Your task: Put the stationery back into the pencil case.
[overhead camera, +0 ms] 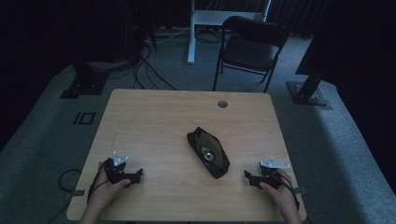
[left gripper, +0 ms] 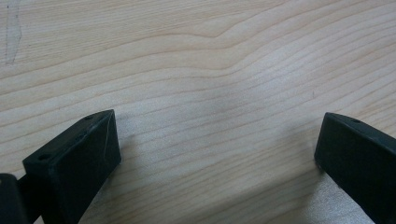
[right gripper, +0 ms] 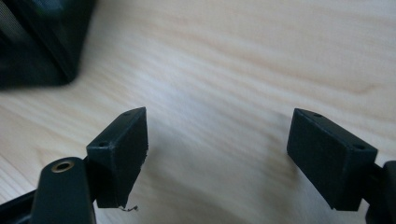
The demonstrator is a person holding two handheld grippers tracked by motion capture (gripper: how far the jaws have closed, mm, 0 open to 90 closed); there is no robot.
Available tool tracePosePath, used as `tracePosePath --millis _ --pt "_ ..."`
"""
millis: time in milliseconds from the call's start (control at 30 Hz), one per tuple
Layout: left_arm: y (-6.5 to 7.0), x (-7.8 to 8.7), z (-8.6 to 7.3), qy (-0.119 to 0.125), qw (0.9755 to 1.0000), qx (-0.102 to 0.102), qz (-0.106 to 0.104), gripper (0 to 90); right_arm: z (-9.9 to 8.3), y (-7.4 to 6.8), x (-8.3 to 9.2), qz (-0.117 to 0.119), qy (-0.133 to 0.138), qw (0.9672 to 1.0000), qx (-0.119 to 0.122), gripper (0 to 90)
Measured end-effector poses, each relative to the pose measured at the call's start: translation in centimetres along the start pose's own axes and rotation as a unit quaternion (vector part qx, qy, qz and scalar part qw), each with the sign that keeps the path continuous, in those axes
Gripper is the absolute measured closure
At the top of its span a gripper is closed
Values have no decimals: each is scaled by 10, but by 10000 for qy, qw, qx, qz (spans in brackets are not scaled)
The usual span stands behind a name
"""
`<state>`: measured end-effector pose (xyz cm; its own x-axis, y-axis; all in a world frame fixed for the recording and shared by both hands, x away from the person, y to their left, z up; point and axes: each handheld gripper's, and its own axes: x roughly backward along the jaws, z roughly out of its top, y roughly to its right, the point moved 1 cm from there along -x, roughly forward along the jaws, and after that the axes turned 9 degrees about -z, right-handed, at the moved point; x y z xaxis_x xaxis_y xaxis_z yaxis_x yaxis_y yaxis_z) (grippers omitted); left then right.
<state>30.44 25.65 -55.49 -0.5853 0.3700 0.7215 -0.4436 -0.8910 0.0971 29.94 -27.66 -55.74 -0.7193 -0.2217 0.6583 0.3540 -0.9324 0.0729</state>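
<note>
Black fabric marks the thing to work on: a soft pouch lying slantwise near the middle of the pale wooden table, its zip apparently open, with something small and shiny inside, though the dim light leaves that uncertain. The left claw rests low at the near left corner, jaws spread wide over bare wood and holding nothing. The right claw sits at the near right, likewise wide apart and empty, with the pouch's dark corner just off to one side of it.

The step in hand looks like a first reach for the pouch. To do it well, bring the right claw in low along the table toward the near end, pinch one lip of the opening rather than the whole body, and let the left claw steady the far end so the limp fabric does not slide or fold.
</note>
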Motion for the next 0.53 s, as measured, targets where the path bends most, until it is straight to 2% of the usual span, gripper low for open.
tracePosePath --millis 100,200,533 --pt "0 0 0 0 10000 -2 -1 3 0 -1 -1 -80 -84 9999 81 191" --pt "0 0 0 0 10000 -2 -1 3 0 -1 -1 -118 -100 9999 65 175" --pt "0 0 0 0 10000 -2 -1 3 0 -1 -1 -116 -100 9999 64 174"
